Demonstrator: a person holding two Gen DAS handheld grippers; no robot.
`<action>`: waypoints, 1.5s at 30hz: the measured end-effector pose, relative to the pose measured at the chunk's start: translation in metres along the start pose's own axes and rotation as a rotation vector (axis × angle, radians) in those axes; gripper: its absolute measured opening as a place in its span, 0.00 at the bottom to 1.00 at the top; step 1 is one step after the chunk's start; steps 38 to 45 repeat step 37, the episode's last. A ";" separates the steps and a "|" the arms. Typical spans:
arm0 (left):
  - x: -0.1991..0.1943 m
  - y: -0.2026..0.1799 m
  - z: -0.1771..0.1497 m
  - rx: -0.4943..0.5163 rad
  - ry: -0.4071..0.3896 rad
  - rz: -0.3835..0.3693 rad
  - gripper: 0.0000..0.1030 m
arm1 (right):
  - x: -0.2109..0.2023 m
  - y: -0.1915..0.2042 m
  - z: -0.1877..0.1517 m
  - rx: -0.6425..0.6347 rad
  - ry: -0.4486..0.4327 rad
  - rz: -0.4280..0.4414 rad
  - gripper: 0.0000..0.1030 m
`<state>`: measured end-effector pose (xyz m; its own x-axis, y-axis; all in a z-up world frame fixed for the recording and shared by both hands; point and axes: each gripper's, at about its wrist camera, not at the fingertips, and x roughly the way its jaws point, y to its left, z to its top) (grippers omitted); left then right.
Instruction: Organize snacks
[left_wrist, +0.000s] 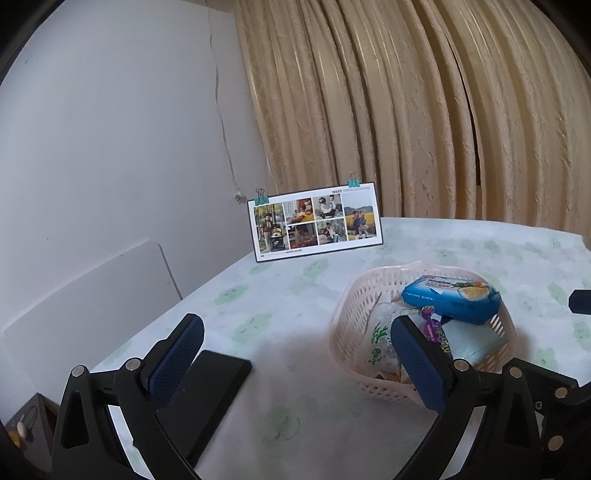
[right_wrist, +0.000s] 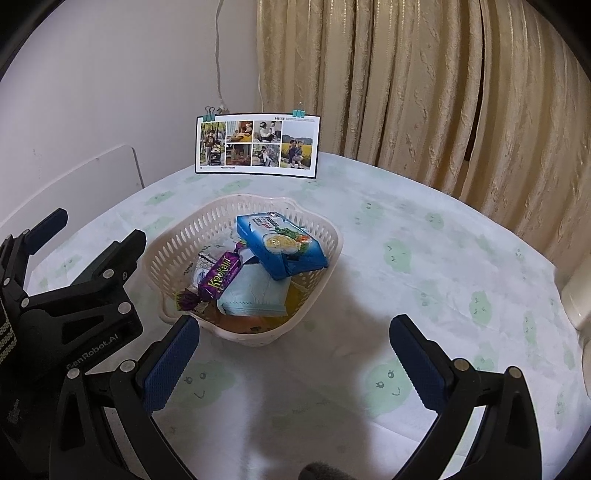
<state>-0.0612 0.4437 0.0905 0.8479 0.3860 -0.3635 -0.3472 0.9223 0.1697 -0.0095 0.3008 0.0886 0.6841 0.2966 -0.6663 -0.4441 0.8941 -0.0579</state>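
both claws (left_wrist: 295, 345) (right_wrist: 293, 352) wide apart, empty; basket (right_wrist: 177, 243) btm snacks half-hidden under blue pack (right_wrist: 280, 245)

tablecloth (right_wrist: 424, 258) right of basket (right_wrist: 177, 240) bare; photo card (right_wrist: 258, 146) behind.

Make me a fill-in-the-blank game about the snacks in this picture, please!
1. The snacks sit inside a white ____.
2. The blue packet lies on ____ of the pile.
3. The candy wrapper reading Kookaki is ____ in color.
4. Both the left claw and right claw are ____.

Missing words: basket; top; purple; open
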 end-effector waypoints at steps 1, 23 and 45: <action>-0.001 0.000 0.000 0.000 -0.001 0.001 0.98 | 0.000 0.001 0.000 -0.004 0.000 -0.004 0.99; 0.002 0.010 0.000 -0.011 0.005 0.019 0.98 | 0.001 0.010 0.000 -0.065 0.006 -0.030 0.99; 0.003 0.010 0.000 -0.010 0.004 0.018 0.98 | 0.002 0.010 -0.003 -0.077 -0.002 -0.039 0.99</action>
